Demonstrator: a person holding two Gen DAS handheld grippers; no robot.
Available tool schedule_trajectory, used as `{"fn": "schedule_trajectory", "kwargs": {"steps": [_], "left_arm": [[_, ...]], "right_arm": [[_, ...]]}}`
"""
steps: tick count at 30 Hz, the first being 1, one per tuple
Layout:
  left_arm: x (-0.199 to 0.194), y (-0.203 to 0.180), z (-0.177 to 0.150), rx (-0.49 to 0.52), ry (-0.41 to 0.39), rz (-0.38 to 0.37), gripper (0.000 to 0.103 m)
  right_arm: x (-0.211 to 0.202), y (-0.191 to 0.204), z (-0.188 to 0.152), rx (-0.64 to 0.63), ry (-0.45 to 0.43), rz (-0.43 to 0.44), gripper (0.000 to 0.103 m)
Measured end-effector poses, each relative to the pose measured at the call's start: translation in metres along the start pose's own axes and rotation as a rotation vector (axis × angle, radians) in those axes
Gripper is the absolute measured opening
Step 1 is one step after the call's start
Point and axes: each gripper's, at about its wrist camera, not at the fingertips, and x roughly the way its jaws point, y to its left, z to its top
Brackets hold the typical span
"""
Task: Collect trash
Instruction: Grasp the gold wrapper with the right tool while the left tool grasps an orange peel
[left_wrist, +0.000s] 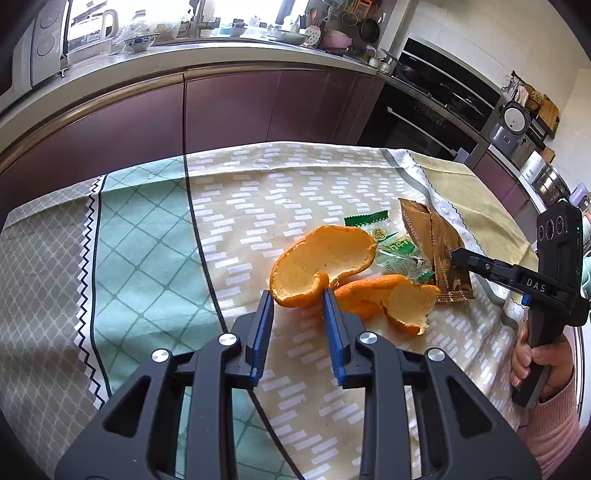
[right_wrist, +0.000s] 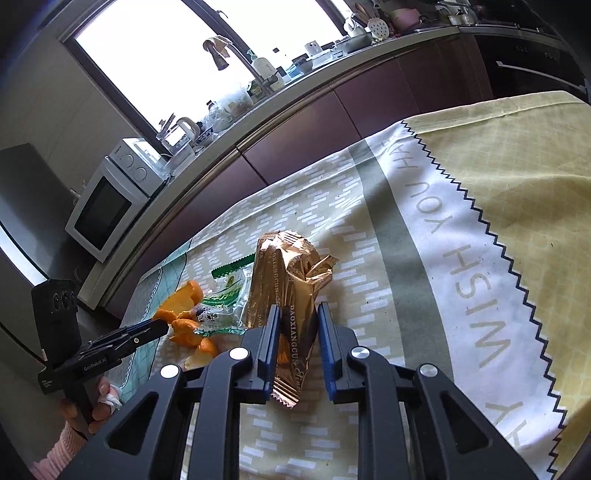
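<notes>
Left gripper (left_wrist: 298, 297), low centre of the left wrist view: blue pads on either side of the near curl of a large orange peel (left_wrist: 325, 258), seemingly pinching that rim, though actual pad contact is hard to confirm. A second orange peel (left_wrist: 395, 301) lies just right of it, touching. Behind both, mid-right of frame, a clear-and-green candy wrapper (left_wrist: 400, 254) with unreadable print, then a gold snack wrapper (left_wrist: 439, 247) on the patterned tablecloth (left_wrist: 147, 240) covering the surface. Right gripper (right_wrist: 297, 314), low centre of the right wrist view: jaws narrowed around the gold snack wrapper's lower half; the wrapper stands tilted up between the pads, left pad against the foil, right pad close, so it reads as clamped. Lettering along the foil: "DAOXIANGCUN", with a line of script below it too small to read. Tablecloth text at right of that frame, seen rotated: "WISH YOU HA…", the rest cut off. Tool bodies carry labels: "DAS" on the right tool at the right edge of the left wrist view, "GenRobot.AI" on the left tool at lower left of the right wrist view. A hand (left_wrist: 535, 363) with a pink sleeve grips the right tool's handle. White microwave (right_wrist: 110, 206) at left of the right wrist view; its brand mark is too small to read.
</notes>
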Motion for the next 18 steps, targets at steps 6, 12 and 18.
{"fn": "schedule_trajectory", "kwargs": {"steps": [6,12,18], "left_arm": [[-0.003,-0.002,0.003,0.007,-0.008,0.000,0.021],[-0.007,-0.008,-0.001,0.020,-0.021,0.011,0.016],[-0.022,-0.013,-0.009,0.030,-0.058,0.027,0.014]], "right_arm": [[-0.007,0.000,-0.002,-0.002,-0.011,0.007,0.017],[-0.018,-0.002,-0.006,0.000,-0.031,0.019,0.016],[-0.032,0.000,-0.008,-0.003,-0.062,0.032,0.014]]}}
